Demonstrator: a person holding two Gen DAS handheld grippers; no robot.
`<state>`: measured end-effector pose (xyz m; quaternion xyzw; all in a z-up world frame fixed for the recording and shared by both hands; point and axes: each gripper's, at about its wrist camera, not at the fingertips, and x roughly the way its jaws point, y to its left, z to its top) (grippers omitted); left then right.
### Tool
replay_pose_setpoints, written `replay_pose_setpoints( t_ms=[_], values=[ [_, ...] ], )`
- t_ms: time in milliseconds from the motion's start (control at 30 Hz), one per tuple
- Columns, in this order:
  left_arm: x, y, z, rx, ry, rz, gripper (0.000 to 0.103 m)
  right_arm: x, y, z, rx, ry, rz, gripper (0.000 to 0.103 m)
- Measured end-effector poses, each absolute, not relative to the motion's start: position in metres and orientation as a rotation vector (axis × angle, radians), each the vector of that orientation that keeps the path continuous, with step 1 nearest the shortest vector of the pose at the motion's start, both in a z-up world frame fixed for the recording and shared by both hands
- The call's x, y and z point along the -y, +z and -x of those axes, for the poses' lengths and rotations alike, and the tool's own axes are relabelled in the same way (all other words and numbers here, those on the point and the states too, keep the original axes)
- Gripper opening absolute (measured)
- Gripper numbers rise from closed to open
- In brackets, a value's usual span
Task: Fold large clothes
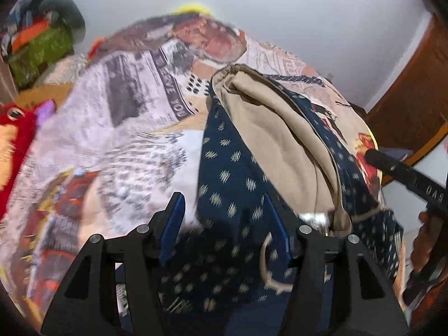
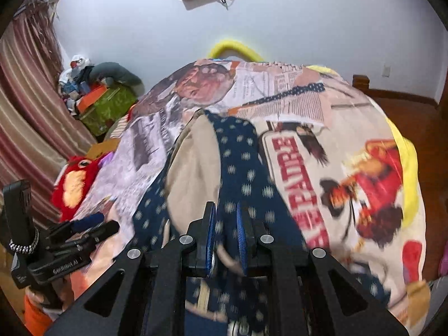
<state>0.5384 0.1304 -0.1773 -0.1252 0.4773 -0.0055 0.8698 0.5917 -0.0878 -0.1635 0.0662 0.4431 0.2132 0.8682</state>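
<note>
- The right gripper (image 2: pixel 226 236) is clamped on a fold of the navy dotted garment (image 2: pixel 240 156); its 2 blue pads pinch the cloth, likely to keep that edge lifted for the fold.
- The left gripper (image 1: pixel 222 225) has its jaws parted, not pressing; the garment's navy cloth runs between them loose, so it seems to have let go.
- The garment lies draped along the middle of the bed on a newspaper-print bedspread (image 2: pixel 322 128), its beige lining (image 1: pixel 280 128) turned up, which suggests it is partly doubled over.
- Motion blur smears the cloth near both tools, so seams, sleeves and garment type are hard to make out.
- The gripper frames hide its near hem.
- A red plush toy (image 2: pixel 74 182) sits at the bed's edge.
</note>
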Motion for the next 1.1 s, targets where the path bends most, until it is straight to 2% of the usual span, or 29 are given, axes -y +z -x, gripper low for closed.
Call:
replay_pose_setpoints(
  t_ms=[267,467,533,600,667,733,900,1100],
  values=[
    [-0.14,-0.215,-0.595,-1.048,0.007,0.44,0.06,0.051,-0.196,-0.634,-0.925,0.417,-0.023,0.011],
    [-0.127,-0.226,-0.604,-1.02,0.045,0.375,0.06,0.046,-0.222,-0.641,-0.935,0.451,-0.02,0.012],
    [-0.121,-0.225,-0.602,-1.005,0.03,0.34,0.048,0.047,-0.225,-0.636,-0.913,0.47,0.001,0.014],
    [-0.118,-0.223,-0.602,-1.002,0.026,0.332,0.023,0.05,-0.226,-0.631,-0.9,0.49,0.021,0.02],
    [-0.113,-0.217,-0.598,-0.999,0.017,0.313,0.013,0.053,-0.225,-0.628,-0.909,0.492,0.021,0.026],
    [-0.111,-0.208,-0.592,-0.991,-0.001,0.302,0.01,0.055,-0.225,-0.626,-0.92,0.488,0.03,0.033],
    [-0.107,-0.181,-0.565,-0.95,-0.079,0.316,0.009,0.06,-0.22,-0.619,-0.95,0.445,0.083,0.058],
    [-0.117,-0.195,-0.559,-1.007,-0.067,0.339,0.009,0.062,-0.228,-0.631,-0.999,0.448,0.015,0.06]
  ],
)
